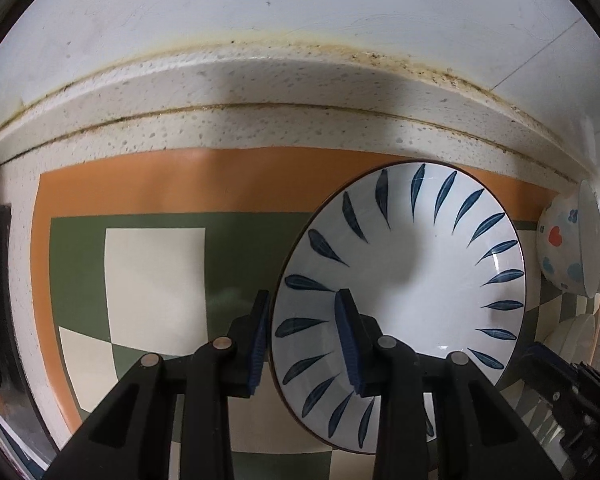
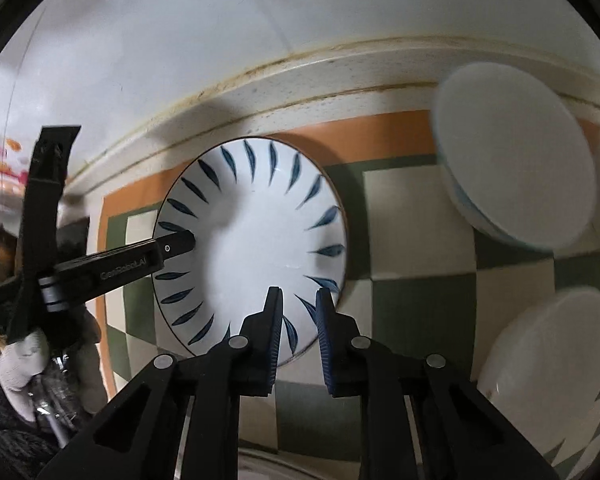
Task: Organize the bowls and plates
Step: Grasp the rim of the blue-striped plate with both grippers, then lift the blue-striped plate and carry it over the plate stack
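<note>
Left gripper: fingers apart, straddling the rim of the leaf-pattern plate, one pad inside, one outside. Right gripper: fingers apart above the plate's near rim, clamped on nothing. The plate rests on the checkered mat covering the worktop; white bowls lie to its right

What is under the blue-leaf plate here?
The blue-leaf plate lies on a checkered mat with an orange border, on the speckled counter. The mat beneath the plate is covered; anything else there cannot be seen.
</note>
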### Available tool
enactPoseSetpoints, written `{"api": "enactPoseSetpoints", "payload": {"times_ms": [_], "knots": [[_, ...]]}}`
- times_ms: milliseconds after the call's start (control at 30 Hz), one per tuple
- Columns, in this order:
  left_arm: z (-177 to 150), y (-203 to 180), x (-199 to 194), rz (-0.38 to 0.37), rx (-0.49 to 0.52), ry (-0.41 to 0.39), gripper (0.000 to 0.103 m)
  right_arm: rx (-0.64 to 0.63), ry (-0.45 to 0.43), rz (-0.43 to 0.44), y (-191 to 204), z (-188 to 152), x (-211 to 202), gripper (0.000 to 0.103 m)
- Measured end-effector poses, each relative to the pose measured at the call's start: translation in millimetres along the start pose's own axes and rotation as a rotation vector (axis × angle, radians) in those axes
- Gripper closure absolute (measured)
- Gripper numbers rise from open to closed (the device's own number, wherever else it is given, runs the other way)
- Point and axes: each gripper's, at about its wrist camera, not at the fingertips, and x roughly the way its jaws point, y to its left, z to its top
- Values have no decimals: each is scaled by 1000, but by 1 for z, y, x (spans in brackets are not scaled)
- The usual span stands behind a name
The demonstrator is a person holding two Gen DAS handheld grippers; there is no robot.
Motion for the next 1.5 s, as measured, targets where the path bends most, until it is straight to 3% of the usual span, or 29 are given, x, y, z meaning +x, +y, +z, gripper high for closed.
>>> {"api": "enactPoseSetpoints", "payload": {"times_ms": [100, 233, 367, 533, 700, 833, 900, 1167, 1367, 1500], "knots": [[-9, 1, -7, -11, -4, -2, 75, 56, 11, -1, -11, 6, 8, 84], [-9, 10, -7, -18, 5, -5, 77, 43, -40, -15, -8, 16, 6, 84], [-4, 14, -6, -21, 12, -4, 79, 57, -6, -7, -6, 20, 14, 85], [-4, 13, -7, -27, 20, -8, 79, 133, 7, 81, -25, 15, 6, 85], [-4, 15, -8, -40, 21, -14, 81, 132, 0, 86, -25, 24, 20, 85], [-4, 20, -9, -41, 22, -26, 83, 106, -6, 89, -20, 31, 32, 101], [-7, 19, -9, -44, 34, -26, 84, 93, -1, 101, -16, 32, 35, 102], [-8, 15, -11, -18, 61, -25, 85, 1, -46, -15, 12, 27, -8, 98], [-9, 20, -5, -48, 29, -13, 85, 103, 63, 12, -16, 30, 6, 92], [-11, 32, 1, -109, -16, 16, 84, 142, 61, 40, -29, 31, 4, 87]]}}
